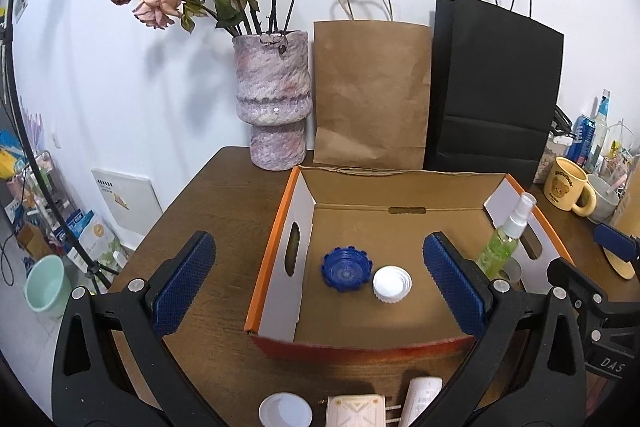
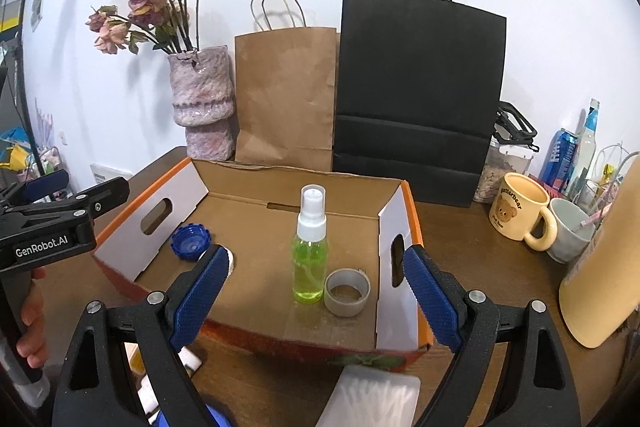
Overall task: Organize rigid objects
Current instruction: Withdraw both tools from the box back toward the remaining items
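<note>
An open cardboard box (image 1: 280, 247) with orange edges sits on the wooden table; it also shows in the right wrist view (image 2: 400, 219). Inside lie a blue cap (image 1: 346, 269), a white cap (image 1: 392, 283), an upright green spray bottle (image 2: 310, 255) and a grey tape roll (image 2: 347, 291). My left gripper (image 1: 320, 283) is open and empty in front of the box. My right gripper (image 2: 316, 303) is open and empty before the box's front wall. A white lid (image 1: 285, 410), a patterned box (image 1: 355, 410) and a white tube (image 1: 422, 397) lie on the table below the left gripper.
A pink vase of dried roses (image 1: 274, 107), a brown paper bag (image 1: 370, 95) and a black bag (image 1: 496, 87) stand behind the box. Mugs (image 2: 520, 211), a can and bottles crowd the right side. A clear plastic case (image 2: 372, 399) lies near the front edge.
</note>
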Demonstrator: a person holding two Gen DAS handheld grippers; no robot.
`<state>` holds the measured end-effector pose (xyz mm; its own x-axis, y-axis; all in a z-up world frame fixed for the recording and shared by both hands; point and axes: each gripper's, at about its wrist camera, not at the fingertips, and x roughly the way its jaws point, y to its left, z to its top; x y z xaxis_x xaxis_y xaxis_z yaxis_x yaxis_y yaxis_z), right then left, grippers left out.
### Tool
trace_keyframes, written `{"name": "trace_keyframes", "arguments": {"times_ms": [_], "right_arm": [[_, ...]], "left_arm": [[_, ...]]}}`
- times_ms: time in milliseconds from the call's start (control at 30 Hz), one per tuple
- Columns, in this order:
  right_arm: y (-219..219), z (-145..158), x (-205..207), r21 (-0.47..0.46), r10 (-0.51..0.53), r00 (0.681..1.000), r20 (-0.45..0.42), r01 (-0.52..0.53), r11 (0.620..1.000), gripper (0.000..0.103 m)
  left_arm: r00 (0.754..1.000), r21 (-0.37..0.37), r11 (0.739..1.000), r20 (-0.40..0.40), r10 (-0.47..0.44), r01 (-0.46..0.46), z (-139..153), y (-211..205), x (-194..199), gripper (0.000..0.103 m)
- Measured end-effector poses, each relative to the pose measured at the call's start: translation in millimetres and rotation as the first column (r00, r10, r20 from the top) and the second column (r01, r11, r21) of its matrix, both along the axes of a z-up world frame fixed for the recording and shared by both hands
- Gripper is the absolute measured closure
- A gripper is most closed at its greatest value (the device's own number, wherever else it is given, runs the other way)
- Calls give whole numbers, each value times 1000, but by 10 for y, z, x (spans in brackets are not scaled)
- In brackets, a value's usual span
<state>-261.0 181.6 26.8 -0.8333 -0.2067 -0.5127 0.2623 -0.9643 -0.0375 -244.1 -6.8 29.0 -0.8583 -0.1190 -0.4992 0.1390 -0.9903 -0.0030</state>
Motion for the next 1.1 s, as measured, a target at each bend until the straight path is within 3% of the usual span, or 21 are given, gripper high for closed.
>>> {"name": "trace_keyframes", "arguments": {"times_ms": [533, 1100], "right_arm": [[-39, -60, 636, 13, 56, 998, -21, -55, 998, 10], [-212, -439, 1144, 56, 128, 989, 69, -132, 990, 10]], "left_arm": [[999, 21, 999, -6, -36, 36, -46, -40, 618, 0], [995, 3, 998, 71, -69, 69, -410, -148, 1139, 0]]}}
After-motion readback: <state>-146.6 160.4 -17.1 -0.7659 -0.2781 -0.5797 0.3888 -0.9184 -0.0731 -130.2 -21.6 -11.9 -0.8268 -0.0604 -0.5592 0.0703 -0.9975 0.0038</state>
